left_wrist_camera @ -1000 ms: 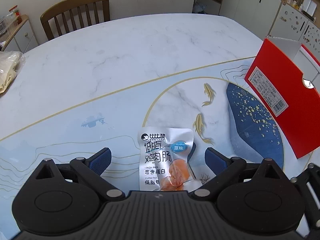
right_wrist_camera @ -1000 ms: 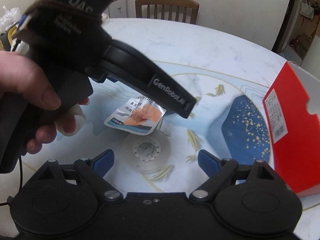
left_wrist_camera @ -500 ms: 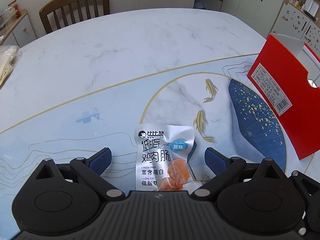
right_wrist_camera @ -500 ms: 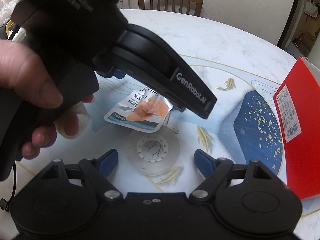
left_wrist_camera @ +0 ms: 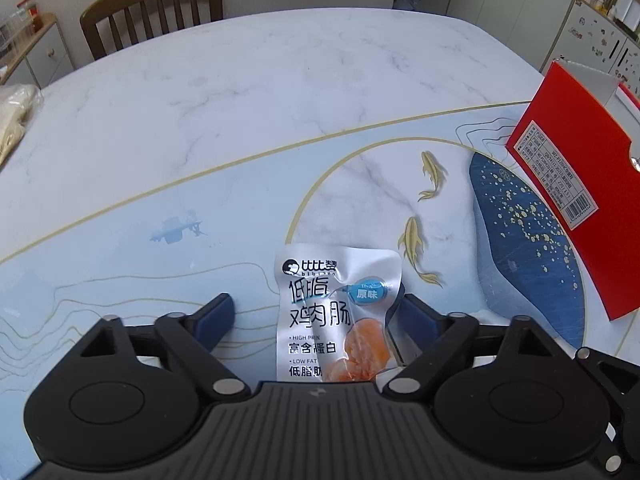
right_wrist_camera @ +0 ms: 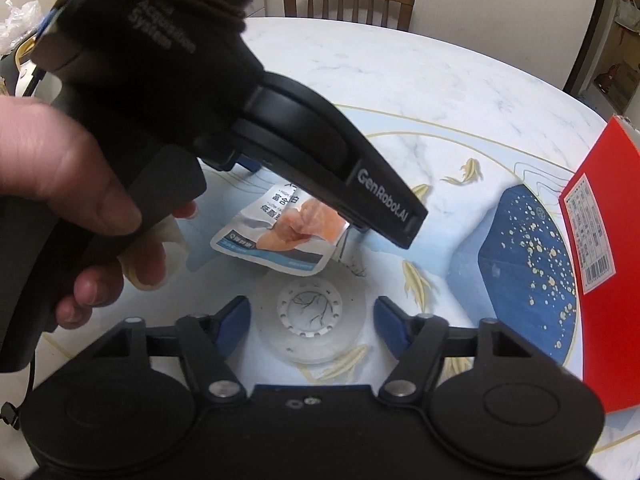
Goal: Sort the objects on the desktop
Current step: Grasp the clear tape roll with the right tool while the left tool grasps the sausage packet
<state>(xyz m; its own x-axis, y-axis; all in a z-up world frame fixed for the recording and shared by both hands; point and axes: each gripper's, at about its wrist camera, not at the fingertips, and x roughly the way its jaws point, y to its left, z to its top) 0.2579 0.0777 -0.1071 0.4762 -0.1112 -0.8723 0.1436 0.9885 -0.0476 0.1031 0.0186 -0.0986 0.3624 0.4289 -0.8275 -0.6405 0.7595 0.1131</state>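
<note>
A silver-white snack packet point(left_wrist_camera: 332, 308) with an orange picture lies flat on the table between the blue pads of my left gripper point(left_wrist_camera: 316, 316). It is close against the right pad, and the jaws are open. In the right wrist view the same packet point(right_wrist_camera: 280, 236) sits partly under the black left gripper body point(right_wrist_camera: 280, 120), which a hand point(right_wrist_camera: 60, 184) holds. A clear tape roll point(right_wrist_camera: 316, 320) lies flat between the pads of my right gripper point(right_wrist_camera: 314, 316). That gripper is open, with each pad just outside the roll's rim.
A red box point(left_wrist_camera: 580, 208) stands open at the right side of the marble table point(left_wrist_camera: 240, 100); it also fills the right edge as the red box point(right_wrist_camera: 600, 260). A wooden chair point(left_wrist_camera: 152, 8) is behind the table and a pale bag point(left_wrist_camera: 12, 128) lies at its far left.
Both grippers have narrowed their jaws. The left pads drew in toward the packet and the right pads drew in around the tape roll. The right wrist view moved closer to the roll.
</note>
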